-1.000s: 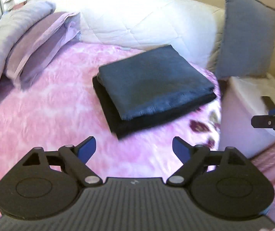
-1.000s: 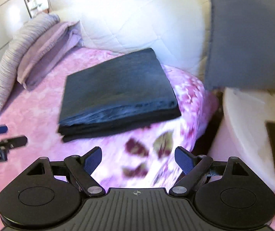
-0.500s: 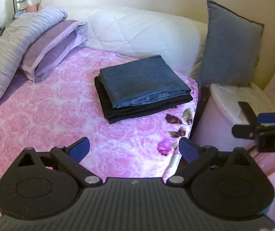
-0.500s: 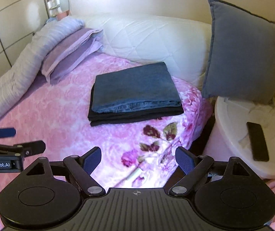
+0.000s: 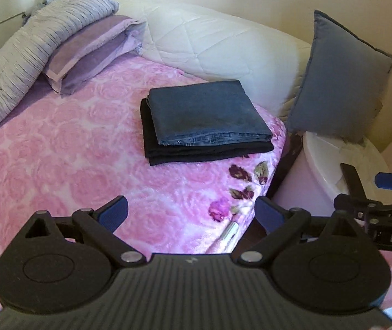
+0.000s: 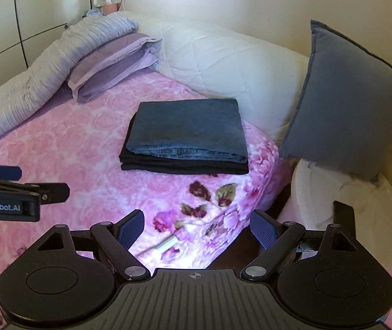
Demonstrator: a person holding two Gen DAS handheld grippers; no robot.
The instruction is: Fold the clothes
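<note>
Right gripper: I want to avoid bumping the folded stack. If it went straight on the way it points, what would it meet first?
Probably the pink blanket near the bed's corner, short of the folded clothes; depth is unclear. The right gripper is open and empty.

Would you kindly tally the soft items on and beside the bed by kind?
Folded garments: 2, blue jeans on a black garment
Pillows: 3, purple pillow, white quilted pillow, blue cushion
Rolled duvets: 1, striped duvet
Total: 6
</note>
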